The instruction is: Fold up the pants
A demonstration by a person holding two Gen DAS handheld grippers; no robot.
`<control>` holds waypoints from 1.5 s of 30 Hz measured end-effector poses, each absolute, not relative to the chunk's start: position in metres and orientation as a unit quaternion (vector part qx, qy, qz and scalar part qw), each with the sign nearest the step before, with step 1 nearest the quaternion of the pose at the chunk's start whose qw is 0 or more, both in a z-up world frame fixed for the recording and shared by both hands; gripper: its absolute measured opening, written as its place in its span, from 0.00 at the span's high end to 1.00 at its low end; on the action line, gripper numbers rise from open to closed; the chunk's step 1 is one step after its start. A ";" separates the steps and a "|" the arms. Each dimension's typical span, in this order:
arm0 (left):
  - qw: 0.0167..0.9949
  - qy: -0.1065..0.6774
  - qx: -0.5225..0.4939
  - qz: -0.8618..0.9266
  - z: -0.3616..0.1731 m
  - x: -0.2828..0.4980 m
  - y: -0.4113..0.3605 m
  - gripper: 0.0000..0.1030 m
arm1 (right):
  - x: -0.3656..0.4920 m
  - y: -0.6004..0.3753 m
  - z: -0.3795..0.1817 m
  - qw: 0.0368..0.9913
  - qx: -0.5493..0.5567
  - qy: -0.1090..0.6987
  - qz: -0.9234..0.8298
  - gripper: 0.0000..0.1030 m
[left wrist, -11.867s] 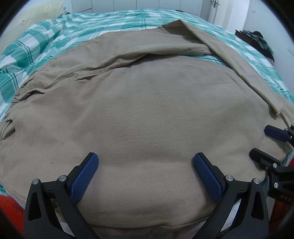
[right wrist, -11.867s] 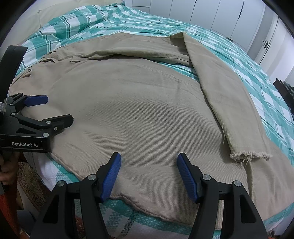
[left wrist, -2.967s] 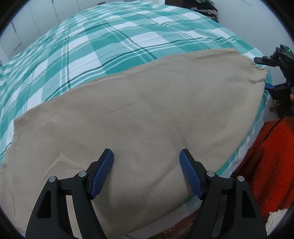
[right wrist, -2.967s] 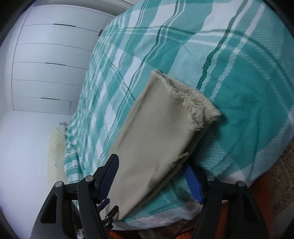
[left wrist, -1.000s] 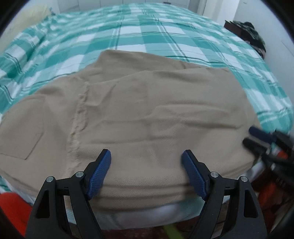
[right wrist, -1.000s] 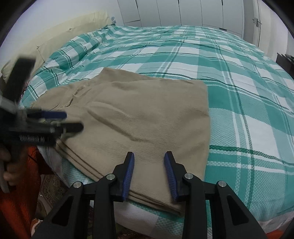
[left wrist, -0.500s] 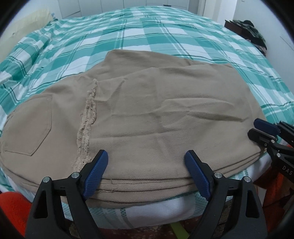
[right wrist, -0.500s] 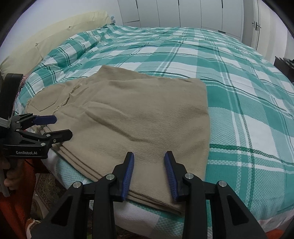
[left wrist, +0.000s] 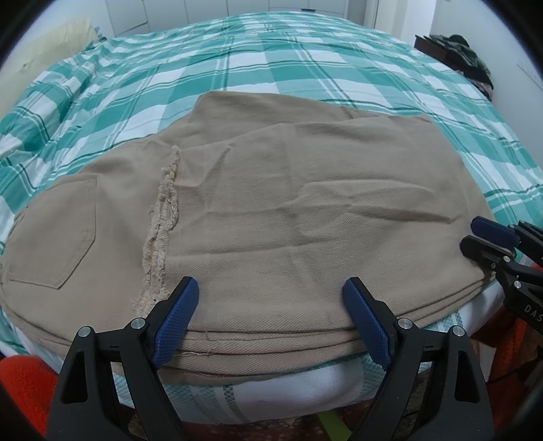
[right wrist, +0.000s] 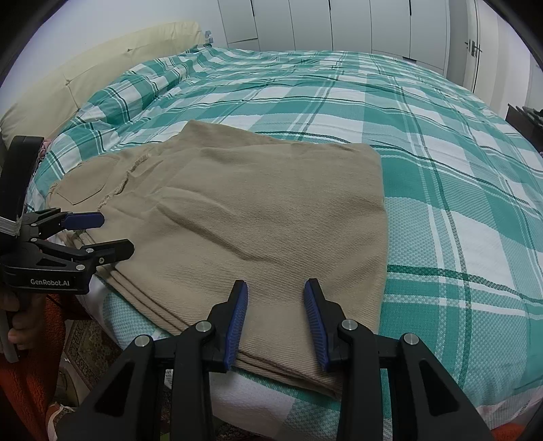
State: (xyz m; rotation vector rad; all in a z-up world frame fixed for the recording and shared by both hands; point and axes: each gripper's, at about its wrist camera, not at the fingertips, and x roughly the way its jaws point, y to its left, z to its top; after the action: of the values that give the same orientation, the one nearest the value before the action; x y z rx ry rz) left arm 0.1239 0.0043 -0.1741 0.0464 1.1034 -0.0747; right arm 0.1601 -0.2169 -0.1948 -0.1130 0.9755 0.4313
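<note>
Pants [right wrist: 264,217] folded into layered stack, lower centre of frame, at near edge of bed [right wrist: 441,169].
Left gripper [left wrist: 268,319]: fingers wide apart, holding nothing, poised over stacked near edge.
Right gripper [right wrist: 275,315]: fingers partly open, empty, over stack's near right part.
Frayed hem [left wrist: 163,217] lies across top, centre left.
Risk: stack overhangs bed edge; careless pinch of only top layer could drag layers apart or slide pile off.

A green-and-white plaid bedspread [right wrist: 441,176] is spread across the bed. A cream headboard [right wrist: 101,71] is seen at 10 o'clock in the right wrist view, white wardrobe doors [right wrist: 339,27] at 12. Dark clothes [left wrist: 465,44] are piled at 2 o'clock in the left wrist view.
</note>
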 end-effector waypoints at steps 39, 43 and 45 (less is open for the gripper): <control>0.859 0.509 0.033 -0.039 -0.178 0.121 0.004 0.11 | 0.153 -0.205 -0.173 0.865 -0.078 0.461 0.182 0.24; 0.860 0.508 0.034 -0.039 -0.179 0.121 0.004 0.11 | 0.141 -0.191 -0.162 0.873 -0.119 0.437 0.179 0.24; 0.860 0.507 0.034 -0.039 -0.179 0.121 0.005 0.11 | 0.138 -0.186 -0.157 0.878 -0.136 0.427 0.170 0.24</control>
State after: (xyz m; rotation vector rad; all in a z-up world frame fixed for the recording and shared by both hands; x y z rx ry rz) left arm 0.1208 0.0046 -0.1786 0.0718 1.0649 -0.0820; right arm 0.1378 -0.1863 -0.1571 -0.2843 0.8896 0.3554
